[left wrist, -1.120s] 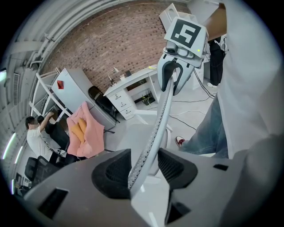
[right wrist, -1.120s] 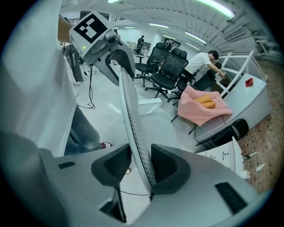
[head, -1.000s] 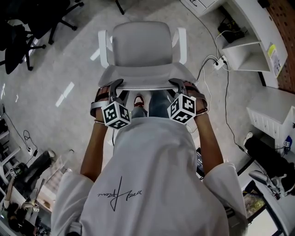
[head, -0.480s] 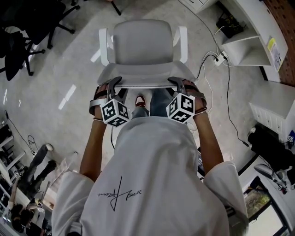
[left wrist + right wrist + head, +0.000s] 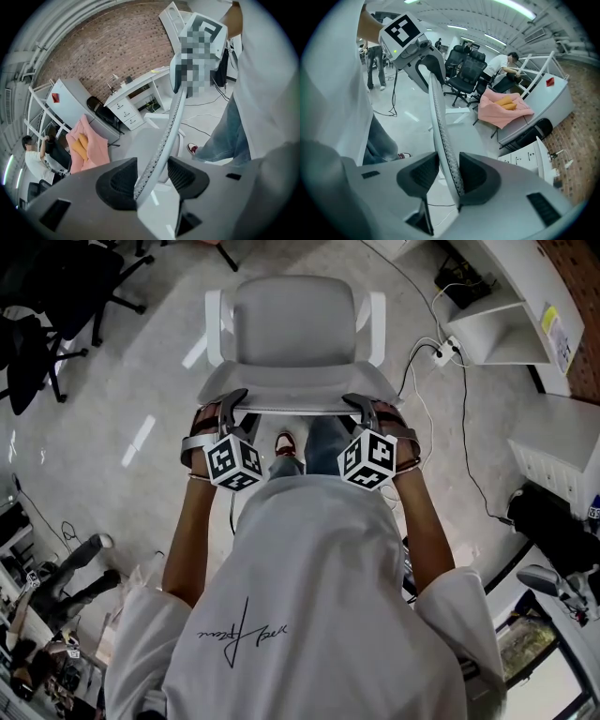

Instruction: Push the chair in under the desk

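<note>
1. Nearest, in the head view: white shirt (image 5: 309, 596) and two bare forearms reaching forward to the marker cubes.
2. Just past the cubes: left gripper (image 5: 233, 405) at the left end of the chair's top rim (image 5: 295, 399), right gripper (image 5: 360, 405) at the right end. From above, merely hooked over that rim, with no telling how wide the jaws stand.
3. Shown by the left gripper view alone: jaws opening, mesh rim between them, lying against the pad at that view's left and clear of the other pad.
4. Shown by the right gripper view alone: jaws spread, rim between them, resting on the pad at that view's right, with floor visible in the gap at the other pad.
5. Below the rim, between the grippers: jeans and a red-and-white shoe (image 5: 283, 442).
6. Beyond: white chair (image 5: 295, 329), seat and both armrests seen whole only from above, standing on the grey floor (image 5: 159, 381), well apart from the white surface (image 5: 511, 329) at upper right, cables (image 5: 433, 351) in between.
7. Farthest: black office chairs (image 5: 56, 296); in the gripper views only, a pink cloth (image 5: 84, 145), white drawers (image 5: 123, 110) and a brick wall (image 5: 108, 47).
</note>
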Demonstrator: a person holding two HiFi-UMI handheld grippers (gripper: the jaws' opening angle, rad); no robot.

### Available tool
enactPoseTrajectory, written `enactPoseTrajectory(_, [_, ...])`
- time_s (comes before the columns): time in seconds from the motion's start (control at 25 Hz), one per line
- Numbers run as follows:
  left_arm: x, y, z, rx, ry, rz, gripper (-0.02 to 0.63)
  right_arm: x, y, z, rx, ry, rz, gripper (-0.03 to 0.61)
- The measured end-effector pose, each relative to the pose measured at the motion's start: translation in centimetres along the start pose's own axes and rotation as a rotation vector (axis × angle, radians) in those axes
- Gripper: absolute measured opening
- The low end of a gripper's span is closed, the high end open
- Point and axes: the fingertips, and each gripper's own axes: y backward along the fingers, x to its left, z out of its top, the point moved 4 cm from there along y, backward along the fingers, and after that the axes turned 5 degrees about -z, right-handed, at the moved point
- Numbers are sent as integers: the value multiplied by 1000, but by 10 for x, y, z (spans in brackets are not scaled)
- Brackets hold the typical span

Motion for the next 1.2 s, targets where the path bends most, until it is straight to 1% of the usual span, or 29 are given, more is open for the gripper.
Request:
enactPoseTrajectory(0.56, [14,-21,35,-26,-74,-23,199,-21,5,-25,15,-62,-57,152])
enactPoseTrajectory(1.0, [21,-38,62,-44,-113,-31,199,-40,6,-47,31,-100,-66,153])
enactPoseTrajectory(1.2, [24,-40,67,-51,-126,-30,199,-45,8,-49,34,-113,-76,156])
